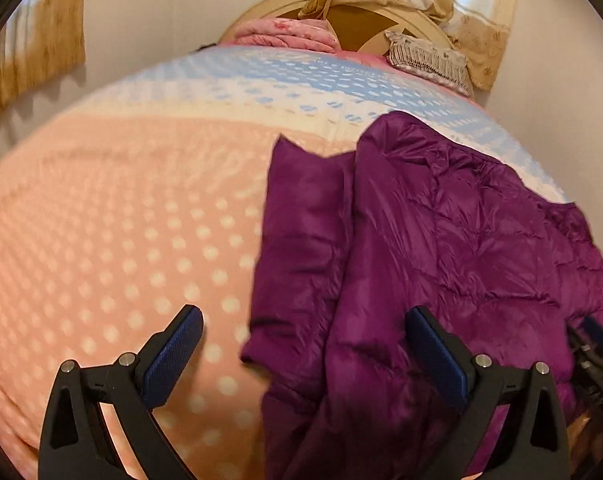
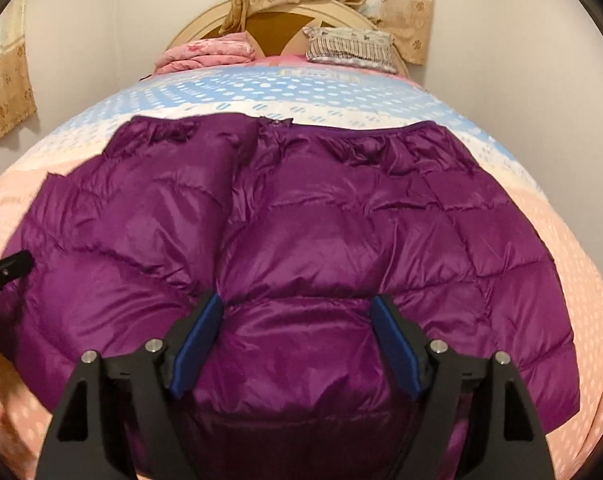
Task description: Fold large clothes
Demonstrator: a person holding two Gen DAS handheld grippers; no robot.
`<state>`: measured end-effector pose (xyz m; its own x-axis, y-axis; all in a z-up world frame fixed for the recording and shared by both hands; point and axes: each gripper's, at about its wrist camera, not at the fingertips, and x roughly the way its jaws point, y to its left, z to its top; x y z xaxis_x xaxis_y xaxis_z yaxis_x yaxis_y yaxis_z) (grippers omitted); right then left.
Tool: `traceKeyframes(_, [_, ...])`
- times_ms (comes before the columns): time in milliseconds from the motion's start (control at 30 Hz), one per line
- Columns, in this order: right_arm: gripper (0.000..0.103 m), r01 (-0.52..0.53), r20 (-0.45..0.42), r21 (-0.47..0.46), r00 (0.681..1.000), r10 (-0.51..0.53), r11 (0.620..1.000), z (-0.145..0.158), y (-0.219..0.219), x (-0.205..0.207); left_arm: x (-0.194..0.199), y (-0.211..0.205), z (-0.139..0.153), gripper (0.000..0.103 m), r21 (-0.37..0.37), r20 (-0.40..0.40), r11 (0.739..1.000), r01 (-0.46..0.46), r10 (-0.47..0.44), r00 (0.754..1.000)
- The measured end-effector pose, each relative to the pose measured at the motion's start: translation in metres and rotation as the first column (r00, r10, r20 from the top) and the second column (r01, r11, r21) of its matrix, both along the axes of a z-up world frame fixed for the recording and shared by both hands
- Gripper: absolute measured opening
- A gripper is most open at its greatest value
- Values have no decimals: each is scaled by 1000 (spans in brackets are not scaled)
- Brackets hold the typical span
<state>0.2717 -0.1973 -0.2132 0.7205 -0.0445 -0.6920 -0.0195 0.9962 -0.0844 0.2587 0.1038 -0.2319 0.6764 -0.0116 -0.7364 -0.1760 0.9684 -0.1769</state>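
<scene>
A purple quilted down jacket [image 2: 301, 216] lies spread on the bed, hem toward the headboard. In the left wrist view the jacket [image 1: 441, 248] fills the right half, one sleeve lying along its left side. My left gripper [image 1: 305, 340] is open and empty, above the jacket's left edge. My right gripper [image 2: 297, 332] is open, its pads on either side of a puffed part of the jacket near the near edge, not closed on it. The right gripper shows at the left wrist view's right edge [image 1: 597, 348]; the left gripper shows at the right wrist view's left edge [image 2: 5, 268].
The bedspread [image 1: 113, 220] is pink with pale dots near me and blue and white farther off. A folded pink quilt [image 2: 205, 54] and a striped pillow [image 2: 349, 48] lie by the round headboard [image 2: 277, 24]. Curtains [image 2: 5, 92] hang on the walls.
</scene>
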Motion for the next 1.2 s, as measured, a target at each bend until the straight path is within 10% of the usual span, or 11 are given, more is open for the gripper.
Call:
traceKeyframes(133, [82,7,-2,-21,1000,-7,1000,-4,2,3,-8,1,-6,101,-46,15,999,1,-1,1000])
traceKeyframes(533, [83,-9,-20,-4,1000,9,1000,4,-2,1,-20,-17,6,31,-58,63,991,116,-113,992])
traceKeyframes(1200, [90,12,-23,-52,1000,-13,999,-8,11,-8,-22,-5,27,12,-31,104,989,146,-142,984])
